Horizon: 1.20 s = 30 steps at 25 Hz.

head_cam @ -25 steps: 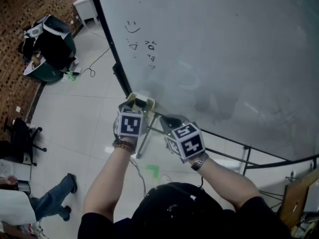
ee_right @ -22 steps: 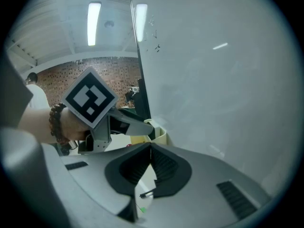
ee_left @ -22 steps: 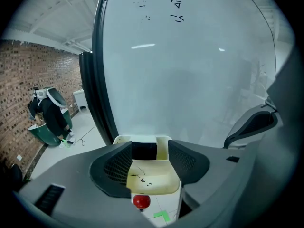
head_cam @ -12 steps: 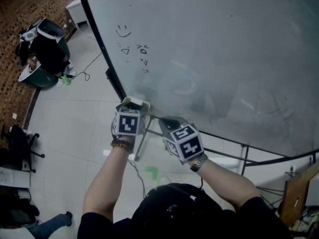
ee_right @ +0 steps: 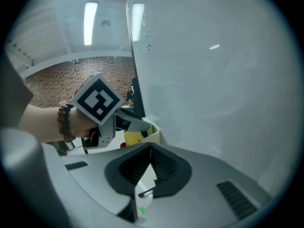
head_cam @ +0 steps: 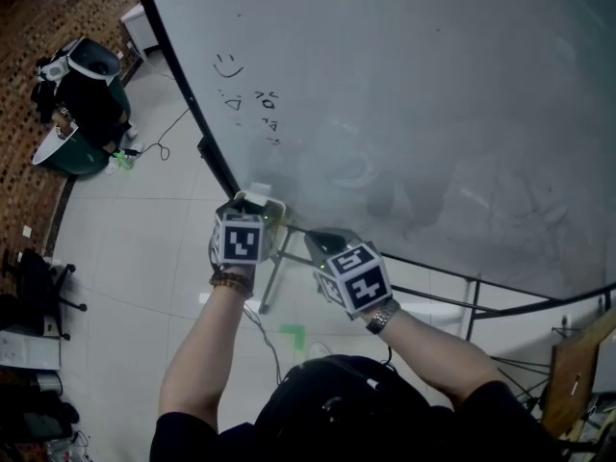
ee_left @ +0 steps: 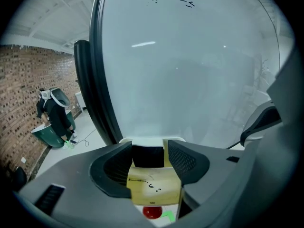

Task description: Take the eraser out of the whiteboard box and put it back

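My left forearm (head_cam: 197, 354) stretches forward with the wrist straight and a bead bracelet (head_cam: 229, 279) on it. My right forearm (head_cam: 443, 349) comes in from the right, wearing a metal wristwatch (head_cam: 383, 314). Both tools tilt down toward the lower edge of the large grey-white whiteboard (head_cam: 414, 94).

My left gripper (ee_left: 150, 151) pinches the pale yellow block eraser with a black felt end (ee_left: 153, 184). A ribbed pad lies against each of its sides, and the black end points toward the jaw tips. Just past those tips is the rim of the small white whiteboard box (ee_left: 142, 140), which sits against the foot of the board. I cannot tell whether the eraser rests on the box's bottom or hangs just above it.

My right gripper (ee_right: 150, 151) has its jaws pressed together with nothing between them. It hovers apart from the box, which lies ahead of it and to its left, just beyond my left gripper.

Compared with a second ago, both grippers stand by the box much as they did. The head view has swung, so the marks drawn on the board now sit further left. The person in blue trousers who was at the lower left corner is out of the picture.
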### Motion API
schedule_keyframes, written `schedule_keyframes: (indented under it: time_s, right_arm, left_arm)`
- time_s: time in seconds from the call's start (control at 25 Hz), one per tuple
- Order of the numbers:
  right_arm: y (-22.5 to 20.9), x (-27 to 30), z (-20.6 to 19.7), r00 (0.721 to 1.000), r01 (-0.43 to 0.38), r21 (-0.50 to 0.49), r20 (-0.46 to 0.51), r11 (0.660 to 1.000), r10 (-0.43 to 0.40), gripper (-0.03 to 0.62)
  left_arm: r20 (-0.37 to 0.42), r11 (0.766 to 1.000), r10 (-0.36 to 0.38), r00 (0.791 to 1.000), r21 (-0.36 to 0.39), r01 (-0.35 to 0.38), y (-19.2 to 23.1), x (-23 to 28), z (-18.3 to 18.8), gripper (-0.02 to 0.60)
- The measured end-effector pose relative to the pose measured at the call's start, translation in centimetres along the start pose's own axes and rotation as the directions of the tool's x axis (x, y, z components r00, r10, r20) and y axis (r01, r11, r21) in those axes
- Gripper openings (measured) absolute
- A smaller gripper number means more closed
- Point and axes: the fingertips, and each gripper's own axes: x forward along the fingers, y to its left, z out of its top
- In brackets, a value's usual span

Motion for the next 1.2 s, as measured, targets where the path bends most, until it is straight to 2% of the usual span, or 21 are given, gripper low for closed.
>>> schedule_keyframes:
  time_s: [0.56,1.2]
  right_arm:
    - [0.0,0.5,-0.1,1.0,0.0,0.004,-0.009,1.0,0.0,0.026]
    - [1.6,-0.1,0.5,1.0,-0.001,-0.01,0.015,1.0,0.001,0.026]
  left_arm:
    - [-0.012,0.999,-0.03,0.999,-0.024,0.03,0.0,0.9,-0.7,0.235]
    - [0.073,1.0,-0.012,0.997,-0.014,0.014,0.4,-1.9,1.7,0.231]
